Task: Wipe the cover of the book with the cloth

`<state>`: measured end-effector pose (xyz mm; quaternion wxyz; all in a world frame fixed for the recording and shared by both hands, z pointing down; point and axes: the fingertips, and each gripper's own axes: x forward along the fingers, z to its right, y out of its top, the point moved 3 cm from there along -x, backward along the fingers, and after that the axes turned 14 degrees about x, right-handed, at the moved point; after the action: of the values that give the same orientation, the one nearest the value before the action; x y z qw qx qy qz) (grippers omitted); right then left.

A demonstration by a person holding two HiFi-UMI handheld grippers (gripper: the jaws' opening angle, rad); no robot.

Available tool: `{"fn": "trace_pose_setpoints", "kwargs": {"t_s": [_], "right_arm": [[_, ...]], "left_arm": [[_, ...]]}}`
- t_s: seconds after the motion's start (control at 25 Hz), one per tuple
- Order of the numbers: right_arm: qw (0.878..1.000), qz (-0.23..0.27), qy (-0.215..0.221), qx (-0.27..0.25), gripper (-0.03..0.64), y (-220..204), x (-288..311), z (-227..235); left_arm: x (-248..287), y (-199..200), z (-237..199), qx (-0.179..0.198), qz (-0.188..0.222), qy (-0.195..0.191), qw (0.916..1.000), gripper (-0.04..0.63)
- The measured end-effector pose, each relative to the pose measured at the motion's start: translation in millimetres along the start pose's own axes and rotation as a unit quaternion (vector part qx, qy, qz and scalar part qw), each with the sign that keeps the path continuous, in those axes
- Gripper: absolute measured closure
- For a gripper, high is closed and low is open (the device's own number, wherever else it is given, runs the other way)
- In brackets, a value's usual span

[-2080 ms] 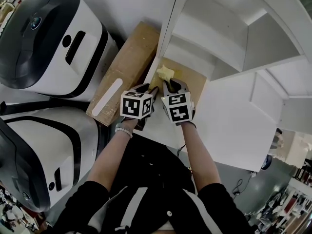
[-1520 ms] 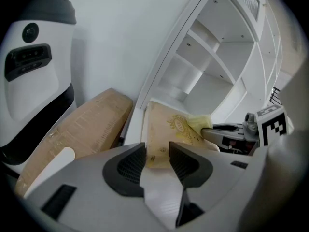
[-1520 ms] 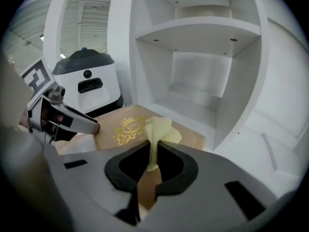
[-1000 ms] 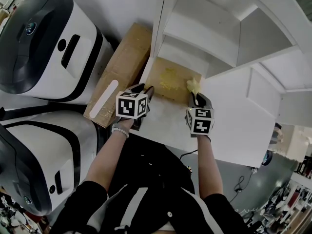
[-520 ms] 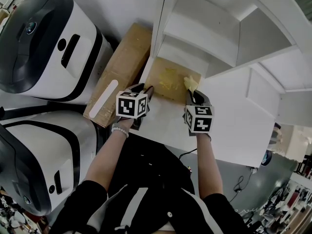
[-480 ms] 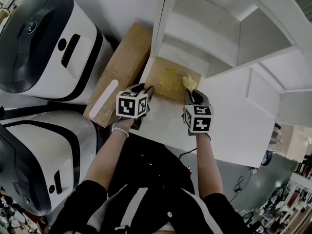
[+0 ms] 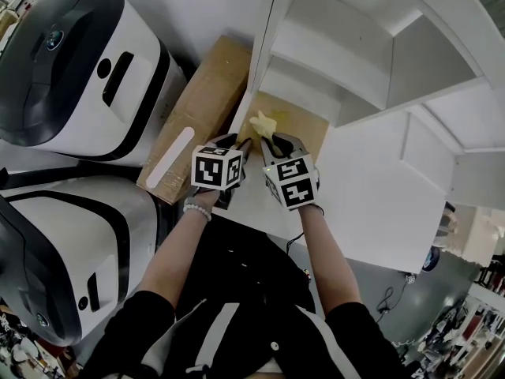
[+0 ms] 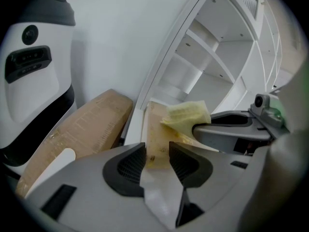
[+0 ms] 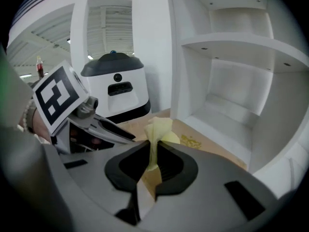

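Yellow cloth (image 9: 157,129) pinched between right fingers (image 9: 131,167) — apparently touching book cover (image 9: 212,146).

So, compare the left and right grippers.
The left gripper has jaws apart, gripping nothing; the right gripper is shut on the yellow cloth. The left gripper sits at the near corner of the book; the right gripper holds cloth over its cover. Both slant down, side by side.

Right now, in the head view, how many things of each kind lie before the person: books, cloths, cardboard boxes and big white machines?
Book: 1
Cloth: 1
Cardboard box: 1
White machines: 2
Total: 5
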<state>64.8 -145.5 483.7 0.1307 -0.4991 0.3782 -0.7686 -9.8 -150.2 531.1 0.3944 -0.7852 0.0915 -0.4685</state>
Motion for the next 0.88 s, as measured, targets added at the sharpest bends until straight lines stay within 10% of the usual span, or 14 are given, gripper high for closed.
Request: {"fn": "trace_pose_setpoints", "kwargs": {"t_s": [0.88], "right_arm": [[0.998, -0.028, -0.038, 0.041, 0.580, -53, -23, 27]], "left_arm": [[0, -2, -1, 0.001, -0.001, -0.001, 1.0000, 0.439]]}}
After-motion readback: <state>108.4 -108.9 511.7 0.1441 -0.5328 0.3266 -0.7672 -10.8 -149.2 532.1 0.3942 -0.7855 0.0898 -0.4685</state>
